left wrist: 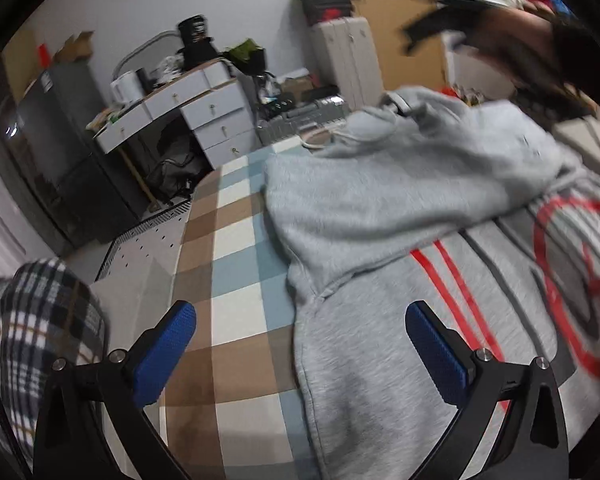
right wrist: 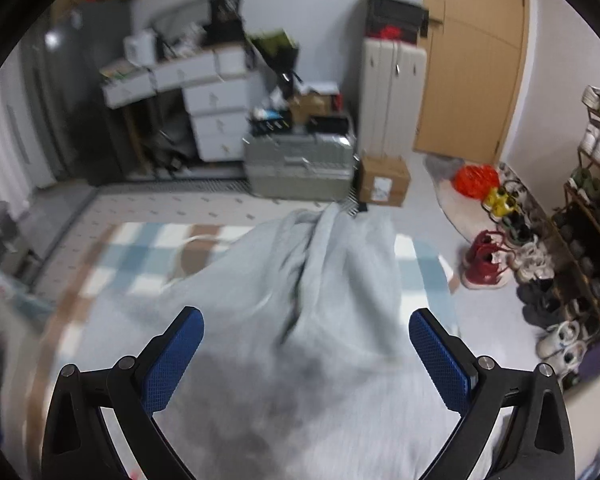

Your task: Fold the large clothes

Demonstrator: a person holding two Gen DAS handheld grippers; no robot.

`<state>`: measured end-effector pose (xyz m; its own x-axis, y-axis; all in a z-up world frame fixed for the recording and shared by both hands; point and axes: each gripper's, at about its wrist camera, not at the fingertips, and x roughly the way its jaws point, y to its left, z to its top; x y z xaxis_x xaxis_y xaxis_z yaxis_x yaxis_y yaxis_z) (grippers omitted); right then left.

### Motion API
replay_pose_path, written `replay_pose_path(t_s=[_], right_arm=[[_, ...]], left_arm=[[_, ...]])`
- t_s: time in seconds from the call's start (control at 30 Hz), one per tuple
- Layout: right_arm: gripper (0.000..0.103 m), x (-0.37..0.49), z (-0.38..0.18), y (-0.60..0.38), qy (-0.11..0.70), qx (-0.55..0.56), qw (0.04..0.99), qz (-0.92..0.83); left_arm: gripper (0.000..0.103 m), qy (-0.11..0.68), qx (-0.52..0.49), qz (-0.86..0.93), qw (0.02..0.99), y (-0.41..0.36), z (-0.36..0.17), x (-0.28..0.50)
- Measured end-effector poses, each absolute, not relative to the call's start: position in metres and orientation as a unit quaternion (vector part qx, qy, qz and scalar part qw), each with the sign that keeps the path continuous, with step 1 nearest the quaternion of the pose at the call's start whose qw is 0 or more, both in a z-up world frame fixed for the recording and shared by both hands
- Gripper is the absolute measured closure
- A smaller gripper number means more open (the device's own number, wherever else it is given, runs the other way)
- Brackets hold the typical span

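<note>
A big checked blanket (left wrist: 236,264) in blue, brown and white covers the flat place where the folding is done, and a grey hoodie (left wrist: 380,208) lies spread on top of it. The hoodie has red stripes and a red ring printed on it. In the left view one part of the hoodie, which looks like a sleeve or a side, is laid over across the body, so the folding seems to have begun. It does not look close to done: the hoodie takes up lots of room, it is bumpy and wrinkled in the right view, and there is no neat small pile yet. I think more folds are needed, plus some smoothing. The left gripper (left wrist: 300,356) hangs just above the near edge of the hoodie with its blue pads wide apart and nothing between them. The right gripper (right wrist: 306,360) hangs over the middle of the hoodie, also spread wide and holding nothing. Both pictures are blurry, so small wrinkles are hard to see. A little white cord (left wrist: 320,142) sticks out by the hood at the far end.
</note>
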<state>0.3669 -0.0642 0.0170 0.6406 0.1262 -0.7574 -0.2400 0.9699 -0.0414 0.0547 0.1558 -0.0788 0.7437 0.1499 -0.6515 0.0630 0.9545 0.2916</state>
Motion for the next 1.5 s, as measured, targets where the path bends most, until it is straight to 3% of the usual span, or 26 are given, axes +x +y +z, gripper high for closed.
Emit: replay_pose_path(t_s=[0.23, 0.3, 0.4, 0.47, 0.57, 0.67, 0.93, 1.1, 1.3, 1.5], right_arm=[[0.002, 0.520, -0.067, -0.018, 0.476, -0.167, 0.863, 0.022], [0.008, 0.549, -0.092, -0.013, 0.492, -0.191, 0.849, -0.017], [0.025, 0.570, -0.114, -0.012, 0.493, -0.232, 0.836, -0.067], [0.057, 0.576, -0.121, -0.014, 0.497, -0.240, 0.830, -0.083], [0.089, 0.570, -0.115, -0.018, 0.483, -0.233, 0.841, -0.074], [0.090, 0.549, -0.091, -0.016, 0.444, -0.249, 0.857, -0.077], [0.091, 0.444, 0.003, -0.001, 0.239, -0.372, 0.894, -0.068], [0.091, 0.356, 0.045, -0.016, 0.162, -0.366, 0.916, -0.039], [0.091, 0.270, 0.037, -0.020, 0.111, -0.374, 0.921, 0.000], [0.091, 0.274, 0.042, -0.030, 0.121, -0.354, 0.927, 0.004]], left_arm=[[0.001, 0.407, 0.116, -0.070, 0.903, 0.152, -0.092, 0.058], [0.001, 0.420, 0.107, -0.083, 0.897, 0.154, -0.096, 0.060], [0.001, 0.436, 0.088, -0.086, 0.891, 0.163, -0.101, 0.066], [0.001, 0.445, 0.073, -0.077, 0.889, 0.168, -0.102, 0.069], [0.001, 0.458, 0.034, -0.079, 0.885, 0.175, -0.100, 0.069], [0.001, 0.463, 0.027, -0.061, 0.884, 0.175, -0.100, 0.066], [0.001, 0.420, 0.041, -0.028, 0.906, 0.163, -0.081, 0.058], [0.001, 0.394, 0.046, 0.008, 0.918, 0.163, -0.075, 0.056], [0.001, 0.386, 0.024, 0.005, 0.922, 0.162, -0.060, 0.086], [0.001, 0.378, 0.047, 0.027, 0.924, 0.141, -0.026, 0.193]])
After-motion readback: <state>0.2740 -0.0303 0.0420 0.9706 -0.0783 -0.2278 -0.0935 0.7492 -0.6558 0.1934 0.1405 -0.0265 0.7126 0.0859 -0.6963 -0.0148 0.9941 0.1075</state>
